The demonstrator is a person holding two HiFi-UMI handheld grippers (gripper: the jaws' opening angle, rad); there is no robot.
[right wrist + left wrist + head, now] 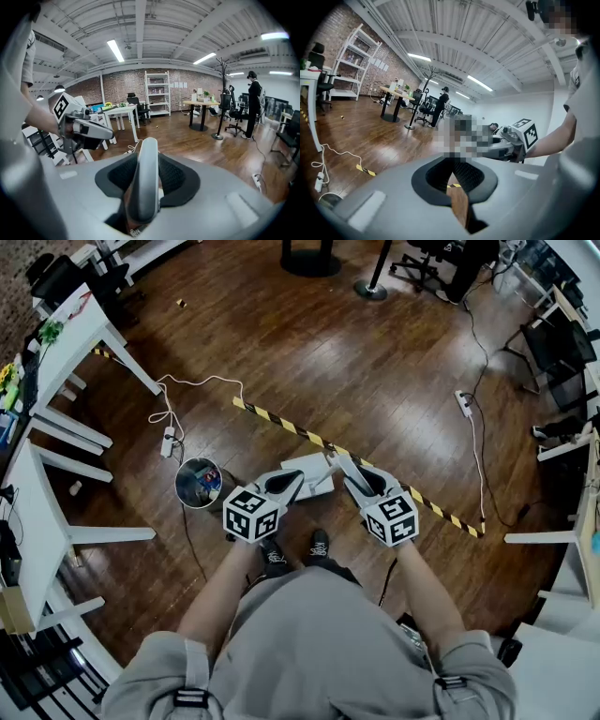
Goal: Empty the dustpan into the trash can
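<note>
In the head view a light grey dustpan [309, 469] hangs just above the wood floor in front of my feet. Its handle [147, 164] runs up between the pads of my right gripper [354, 478], which is shut on it. In the right gripper view the jaws [145, 180] clamp the grey bar on both sides. My left gripper [298, 480] sits beside the pan's left edge, shut with nothing between its pads [457, 180]. A small round metal trash can [199, 484] with colourful litter inside stands on the floor to the left of the left gripper.
Yellow-and-black tape [281, 423] crosses the floor just beyond the dustpan. A white power strip with cable [169, 441] lies near the can. White tables [84, 329] line the left side, with chairs and a stand base [309, 259] farther off. My shoes [319, 546] are below the grippers.
</note>
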